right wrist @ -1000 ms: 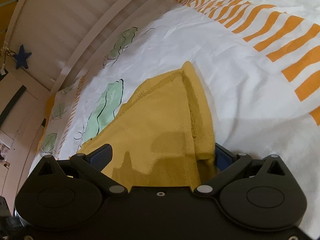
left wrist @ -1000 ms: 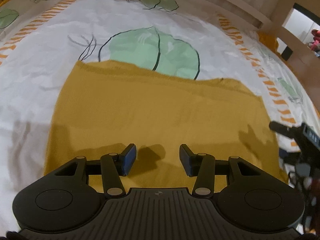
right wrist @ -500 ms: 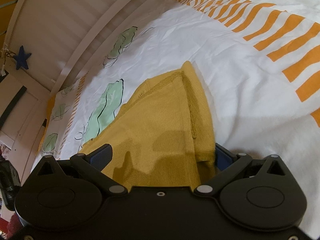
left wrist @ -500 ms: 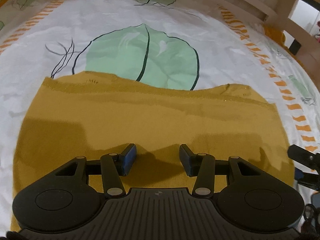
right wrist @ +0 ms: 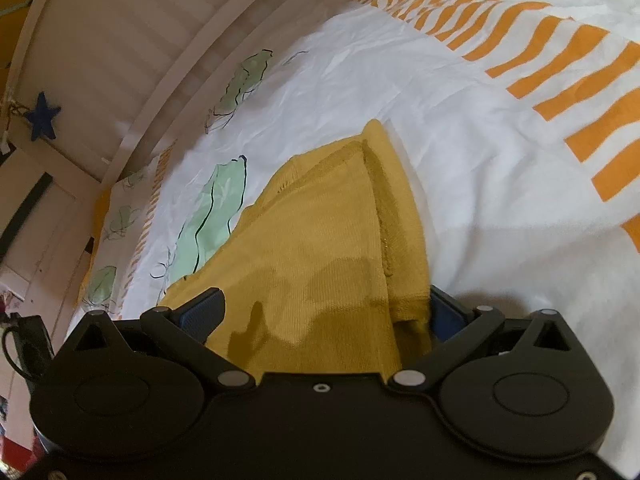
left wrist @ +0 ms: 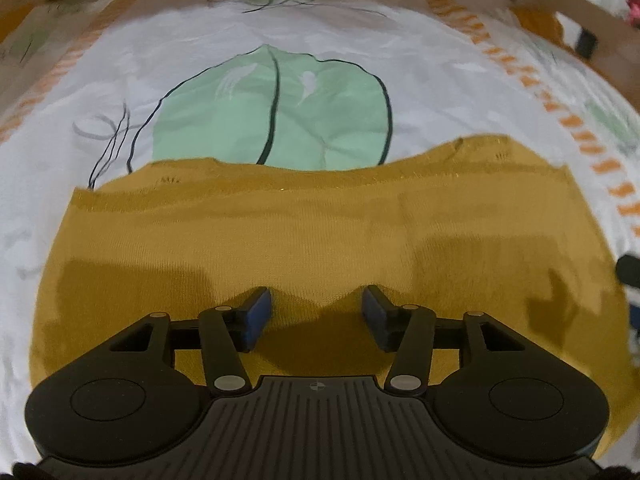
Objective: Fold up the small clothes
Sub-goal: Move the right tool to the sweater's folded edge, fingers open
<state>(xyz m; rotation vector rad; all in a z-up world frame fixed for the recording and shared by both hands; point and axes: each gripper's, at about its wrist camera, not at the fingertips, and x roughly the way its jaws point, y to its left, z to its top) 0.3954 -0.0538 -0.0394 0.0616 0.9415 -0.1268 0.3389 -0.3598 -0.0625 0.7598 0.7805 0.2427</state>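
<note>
Bed [left wrist: 440, 80] under a white sheet [right wrist: 460, 152], creased, printed with pale green leaves [left wrist: 272, 120] outlined in black and bands of orange dashes [right wrist: 560, 64]; pale slatted rail [right wrist: 132, 52] curving along the far edge. Directly on the sheet: one mustard-yellow knitted garment [left wrist: 320, 236], spread flat, far hem across the lower part of the largest leaf, one side doubled over into a narrow fold [right wrist: 396, 208]

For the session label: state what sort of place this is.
Most likely a child's bedroom. The mustard knit garment lies on a printed bed sheet with green leaves and orange stripes, a pale slatted bed rail borders it, and a blue star hangs beyond.
</note>
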